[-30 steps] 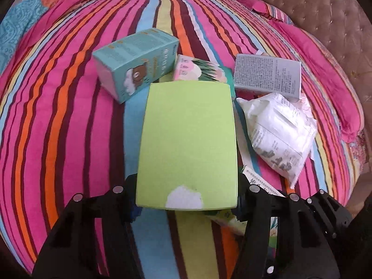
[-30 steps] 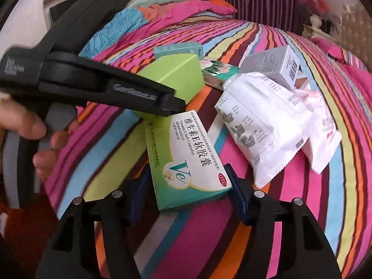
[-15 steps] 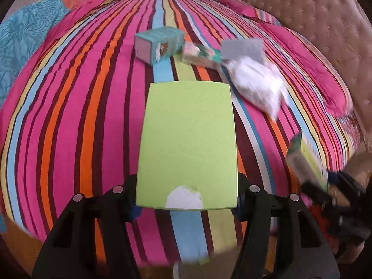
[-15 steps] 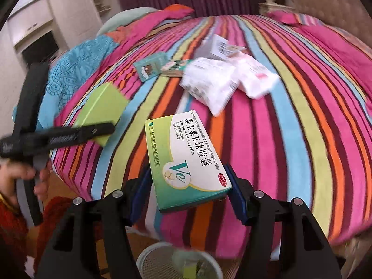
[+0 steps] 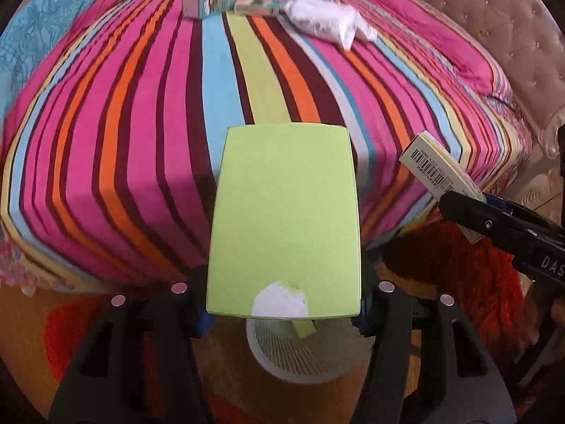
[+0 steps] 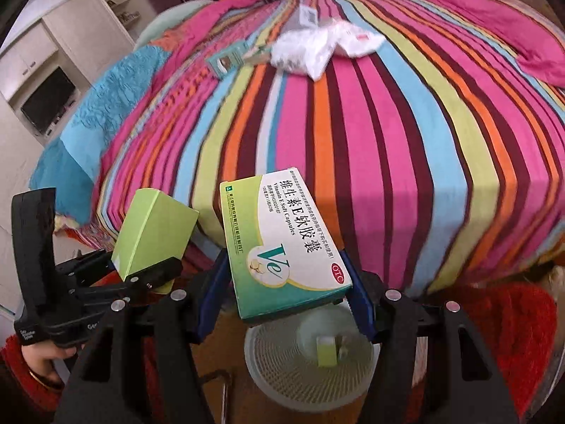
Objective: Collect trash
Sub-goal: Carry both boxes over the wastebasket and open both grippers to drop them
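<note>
Bin (image 6: 282, 364) sits at 6 o'clock under both grippers (image 5: 282, 304) (image 6: 282, 293), each clamped on a box (image 5: 284, 219) (image 6: 282, 243) (long axes toward 12).

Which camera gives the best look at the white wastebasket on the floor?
The right wrist view: the wastebasket shows its open mouth with scraps inside. In the left wrist view the wastebasket is half hidden behind the green box.

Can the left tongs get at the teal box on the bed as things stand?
Probably not yet: the left tongs are shut on the green box over the white basket, and the teal box lies far up the bed.
</note>
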